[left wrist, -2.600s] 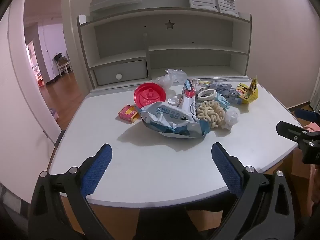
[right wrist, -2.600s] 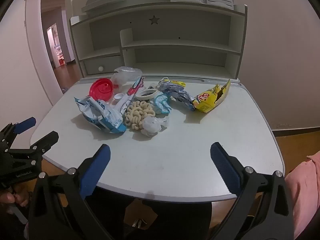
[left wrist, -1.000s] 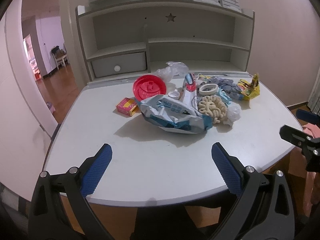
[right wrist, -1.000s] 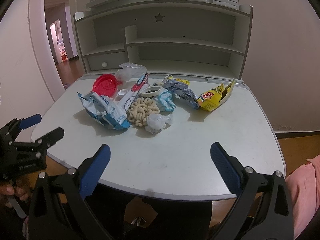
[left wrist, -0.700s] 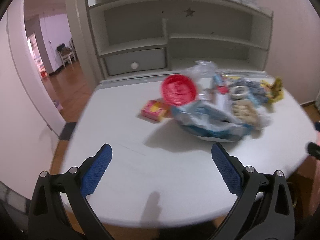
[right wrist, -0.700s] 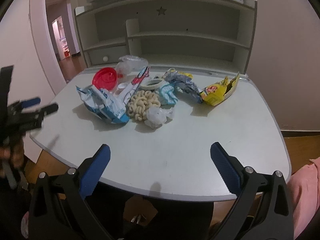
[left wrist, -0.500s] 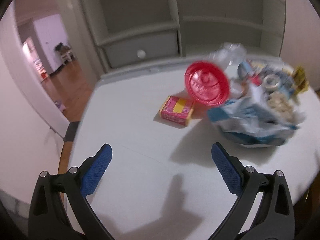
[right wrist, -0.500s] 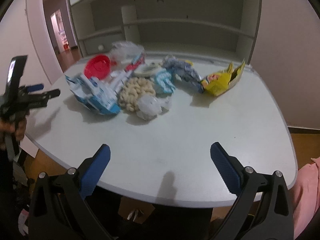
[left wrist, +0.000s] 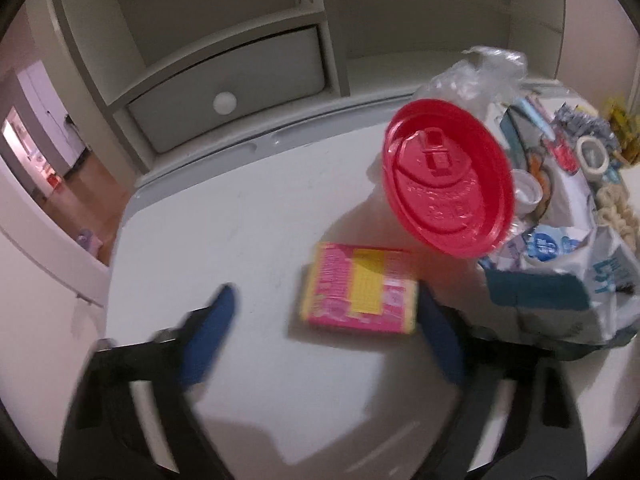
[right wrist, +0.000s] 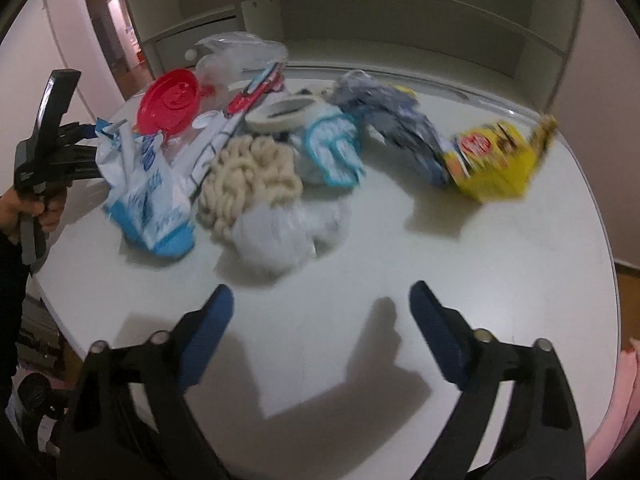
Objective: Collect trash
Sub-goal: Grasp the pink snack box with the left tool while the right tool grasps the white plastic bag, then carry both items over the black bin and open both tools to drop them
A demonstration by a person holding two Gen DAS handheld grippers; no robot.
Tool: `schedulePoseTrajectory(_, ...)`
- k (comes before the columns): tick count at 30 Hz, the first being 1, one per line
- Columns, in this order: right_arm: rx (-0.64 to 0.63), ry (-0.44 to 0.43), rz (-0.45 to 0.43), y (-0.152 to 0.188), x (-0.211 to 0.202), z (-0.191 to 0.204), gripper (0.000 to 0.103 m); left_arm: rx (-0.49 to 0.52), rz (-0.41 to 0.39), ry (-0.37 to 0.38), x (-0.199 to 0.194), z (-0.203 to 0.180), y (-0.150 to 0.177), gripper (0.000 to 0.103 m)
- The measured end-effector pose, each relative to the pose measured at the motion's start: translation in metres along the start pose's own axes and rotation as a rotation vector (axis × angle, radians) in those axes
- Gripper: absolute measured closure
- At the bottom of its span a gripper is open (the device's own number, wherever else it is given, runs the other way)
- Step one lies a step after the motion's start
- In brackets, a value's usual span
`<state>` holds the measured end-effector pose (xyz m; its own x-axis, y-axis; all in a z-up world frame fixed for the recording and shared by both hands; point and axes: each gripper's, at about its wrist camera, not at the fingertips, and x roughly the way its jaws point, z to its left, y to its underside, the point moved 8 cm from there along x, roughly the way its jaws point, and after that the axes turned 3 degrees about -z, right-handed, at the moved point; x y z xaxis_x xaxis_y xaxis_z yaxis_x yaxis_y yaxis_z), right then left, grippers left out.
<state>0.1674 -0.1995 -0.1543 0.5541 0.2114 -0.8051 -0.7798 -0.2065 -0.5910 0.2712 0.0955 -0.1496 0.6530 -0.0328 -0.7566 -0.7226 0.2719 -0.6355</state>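
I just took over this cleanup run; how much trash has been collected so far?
None looks collected: the heap around the red lid and yellow snack bag lies on the desk. The left gripper is closing near the pink box, nothing gripped. The right gripper holds nothing.

No print legible

The pink-and-yellow box [left wrist: 358, 300], blue-and-white bag [left wrist: 576, 264], red lid [left wrist: 448, 184] and yellow snack packet [right wrist: 492, 160] carry markings too blurred to read.
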Motion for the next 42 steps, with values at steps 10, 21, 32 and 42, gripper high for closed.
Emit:
schedulePoseTrajectory(10, 0.004, -0.024, 0.011, -0.021, 0.017, 0.007, 0.050, -0.070, -0.028, -0.021, -0.031, 0.008, 0.011, 0.053)
schedulePoseTrajectory(21, 0.103, 0.037, -0.127, 0.014, -0.077, -0.047, 0.054, 0.003, -0.123, 0.036, -0.125, -0.070, 0.014, 0.053)
schedulePoseTrajectory(32, 0.436, 0.330, -0.144, 0.185, -0.196, -0.227, 0.054, 0.335, -0.216, 0.519, -0.194, -0.393, 0.017, 0.053)
schedulePoseTrajectory(42, 0.817, 0.435, -0.017, 0.406, -0.195, -0.341, 0.054, 0.585, -0.017, 0.823, -0.152, -0.666, 0.125, 0.053)
